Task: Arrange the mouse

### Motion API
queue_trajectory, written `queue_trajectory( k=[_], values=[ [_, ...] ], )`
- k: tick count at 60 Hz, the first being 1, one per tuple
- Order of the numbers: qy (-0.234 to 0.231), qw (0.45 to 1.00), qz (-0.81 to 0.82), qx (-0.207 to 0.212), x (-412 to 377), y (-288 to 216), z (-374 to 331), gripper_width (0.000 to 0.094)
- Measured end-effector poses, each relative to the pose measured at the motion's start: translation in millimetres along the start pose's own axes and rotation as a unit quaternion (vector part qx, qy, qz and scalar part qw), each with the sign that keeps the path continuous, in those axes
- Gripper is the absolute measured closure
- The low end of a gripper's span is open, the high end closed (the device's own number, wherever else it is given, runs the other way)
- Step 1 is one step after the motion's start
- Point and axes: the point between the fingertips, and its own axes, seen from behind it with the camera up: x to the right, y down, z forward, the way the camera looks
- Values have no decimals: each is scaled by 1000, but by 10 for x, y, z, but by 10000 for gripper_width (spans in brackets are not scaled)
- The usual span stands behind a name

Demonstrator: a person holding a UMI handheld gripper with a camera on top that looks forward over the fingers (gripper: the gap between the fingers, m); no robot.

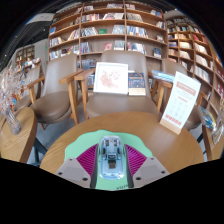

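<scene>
A small clear, pale-blue mouse (111,160) with its dark inner parts showing lies lengthwise between my fingers. My gripper (111,150) is shut on it, and the magenta pads (90,158) press on both of its sides. The mouse is held over the near edge of a round wooden table (90,128). The underside of the mouse is hidden, so I cannot tell whether it touches the table.
A white and orange standing sign (180,100) is on the table, beyond my fingers to the right. Wooden chairs (55,100) stand behind the table, one with an open picture book (111,77) propped on it. Bookshelves (110,30) line the back.
</scene>
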Motion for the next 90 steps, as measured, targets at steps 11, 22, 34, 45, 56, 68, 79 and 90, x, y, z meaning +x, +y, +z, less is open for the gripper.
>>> queue_trajectory(
  k=[11,22,34,45,56,68,79,90],
  values=[
    [16,1000,-2,-24,-32,277,176,504],
    [14,1000,10,-26,-22,329,143,273],
    [18,1000,7,17,-2,199,-582,75],
    [11,998,5,63,-20,349,-1765,82],
    [12,998,13,65,55,793,-2708,82],
    [17,998,20,65,220,1214,-3340,83],
    [31,997,3,70,443,1406,-3614,78],
    [63,994,-10,88,736,1400,-3753,81]
  ],
)
